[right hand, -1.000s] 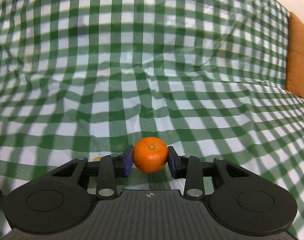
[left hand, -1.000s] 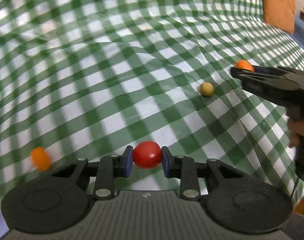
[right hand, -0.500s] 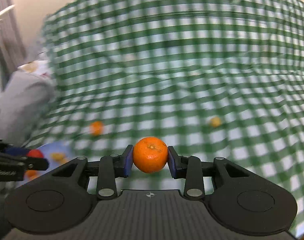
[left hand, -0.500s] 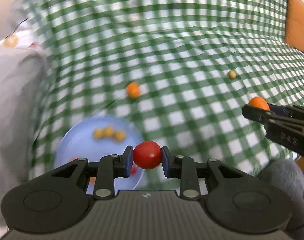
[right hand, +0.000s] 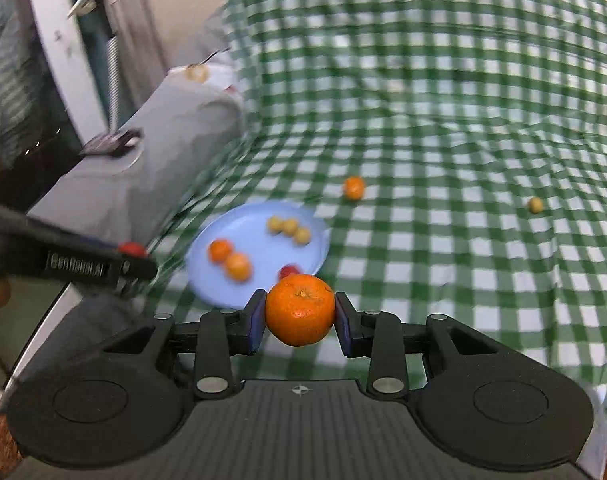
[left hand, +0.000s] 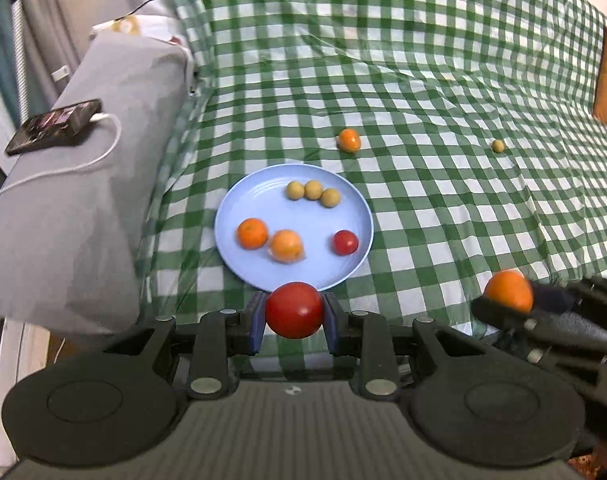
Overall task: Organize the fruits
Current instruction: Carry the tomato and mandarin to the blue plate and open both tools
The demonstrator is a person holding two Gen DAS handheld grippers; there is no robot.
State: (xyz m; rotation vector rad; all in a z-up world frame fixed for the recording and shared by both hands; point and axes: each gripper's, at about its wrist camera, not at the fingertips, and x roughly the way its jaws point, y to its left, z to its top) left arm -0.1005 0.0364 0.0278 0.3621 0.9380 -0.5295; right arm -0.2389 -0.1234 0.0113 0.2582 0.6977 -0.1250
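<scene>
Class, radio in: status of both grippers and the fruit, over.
Left gripper shut on red tomato. Right gripper shut on orange mandarin. Round blue plate ahead, path clear.

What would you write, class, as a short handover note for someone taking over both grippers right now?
Left gripper: shut on a tomato, near the plate.
Right gripper: shut on an orange, beside the plate.
Done: the plate holds two oranges, one tomato and three small yellow fruits, grouped by kind.
Left: set down both held fruits with their kind, then fetch the orange and the small yellow fruit lying on the checked cloth.
</scene>
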